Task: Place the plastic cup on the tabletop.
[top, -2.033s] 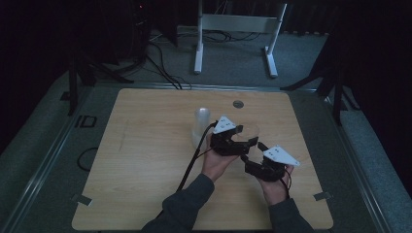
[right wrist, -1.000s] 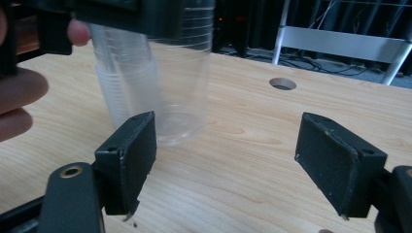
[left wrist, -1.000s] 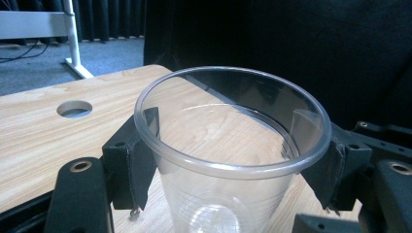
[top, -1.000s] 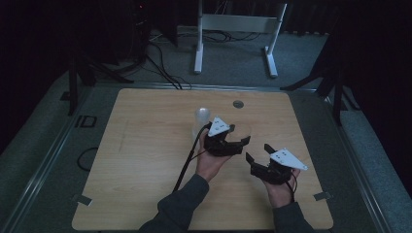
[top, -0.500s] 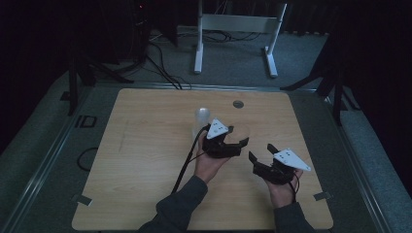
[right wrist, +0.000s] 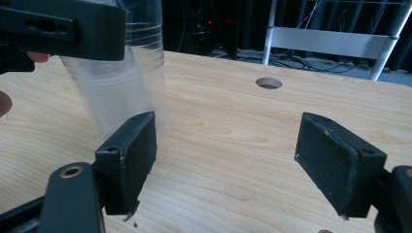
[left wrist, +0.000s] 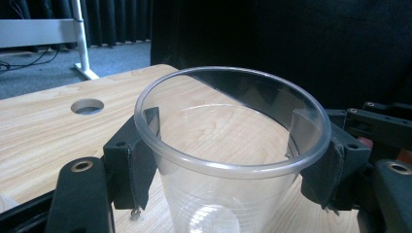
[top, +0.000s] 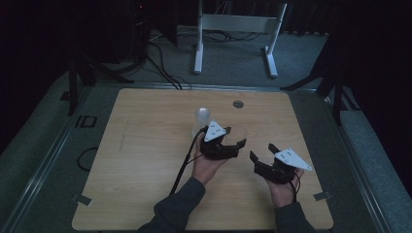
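We noted the left claw (left wrist: 228,160) clamped on a clear cup (left wrist: 228,145) at centre frame, now pulled apart from the stack (top: 202,119); right claw (right wrist: 243,160) stood apart, empty.

Dim, murky high view; gripper views brighter, near edges blurred.

High view overhead facing forward, tool views close, sharing table (top: 145,145)

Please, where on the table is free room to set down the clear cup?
The wide left part of the table, away from the cup stack, is bare. The far right, past the hole, is bare too. Around the left tool, its cup and the right tool is crowded.
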Tool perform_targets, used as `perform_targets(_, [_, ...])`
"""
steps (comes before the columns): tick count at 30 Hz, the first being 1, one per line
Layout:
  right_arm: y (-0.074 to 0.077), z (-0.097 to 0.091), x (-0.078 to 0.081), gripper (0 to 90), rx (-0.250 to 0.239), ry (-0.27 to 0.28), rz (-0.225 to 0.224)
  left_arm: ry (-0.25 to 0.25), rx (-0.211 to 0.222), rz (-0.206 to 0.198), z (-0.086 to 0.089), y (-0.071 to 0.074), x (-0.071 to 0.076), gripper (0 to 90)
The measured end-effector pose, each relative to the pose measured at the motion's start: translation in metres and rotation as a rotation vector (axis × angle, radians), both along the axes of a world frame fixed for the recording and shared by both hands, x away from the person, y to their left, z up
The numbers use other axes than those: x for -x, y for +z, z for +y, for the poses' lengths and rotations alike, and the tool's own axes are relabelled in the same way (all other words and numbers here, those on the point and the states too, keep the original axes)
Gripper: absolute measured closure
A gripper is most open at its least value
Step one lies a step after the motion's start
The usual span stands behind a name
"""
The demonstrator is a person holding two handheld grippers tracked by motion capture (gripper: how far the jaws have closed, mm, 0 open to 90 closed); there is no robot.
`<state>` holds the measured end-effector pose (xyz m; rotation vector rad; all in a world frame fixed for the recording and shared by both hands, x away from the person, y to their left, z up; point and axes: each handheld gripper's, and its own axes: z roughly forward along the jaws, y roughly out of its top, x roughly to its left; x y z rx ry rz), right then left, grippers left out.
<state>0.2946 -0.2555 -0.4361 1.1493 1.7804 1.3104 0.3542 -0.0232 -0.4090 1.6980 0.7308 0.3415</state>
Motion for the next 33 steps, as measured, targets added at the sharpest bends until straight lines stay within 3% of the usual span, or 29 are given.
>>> perform_targets(20, [-0.002,-0.004,-0.001,22.9,0.001,-0.008,0.007,0.023,-0.012,-0.035,0.009,-0.006,0.001,28.5])
perform_targets(33, [-0.004,-0.005,-0.001,22.9,0.002,-0.008,0.012,0.026,0.000,-0.031,0.014,-0.016,0.002,28.5])
